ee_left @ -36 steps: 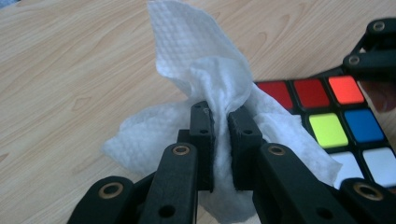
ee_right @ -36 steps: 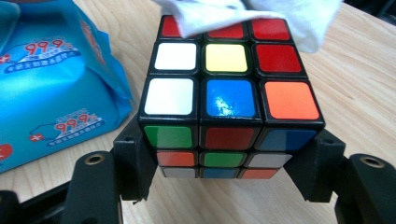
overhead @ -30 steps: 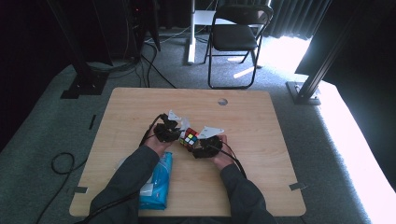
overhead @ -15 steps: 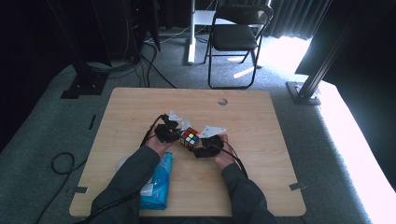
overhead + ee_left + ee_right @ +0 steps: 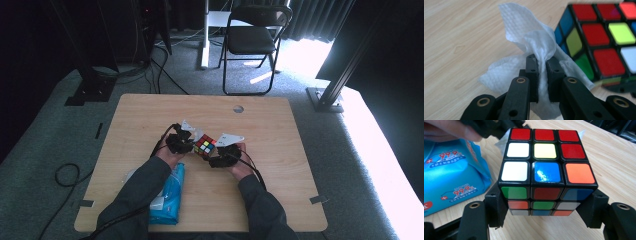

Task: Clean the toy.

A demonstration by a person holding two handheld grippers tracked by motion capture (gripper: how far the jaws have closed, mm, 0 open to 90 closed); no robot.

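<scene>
Nothing has shifted since a second ago: my left gripper (image 5: 541, 66) stays clenched on the white wipe (image 5: 534, 42) against the cube (image 5: 546, 167), which my right gripper (image 5: 546, 205) clamps above the worktop (image 5: 280, 130).

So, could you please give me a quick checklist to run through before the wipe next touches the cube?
1. Right gripper clamps the cube from both sides: ok.
2. Left gripper pinches the white wipe firmly: ok.
3. Wipe sits beside the cube: ok.
4. Smudge on the top blue sticker: not ok.
5. Blue wipe pack lies away from the hands: ok.
6. Wipe damp enough: cannot tell.
</scene>
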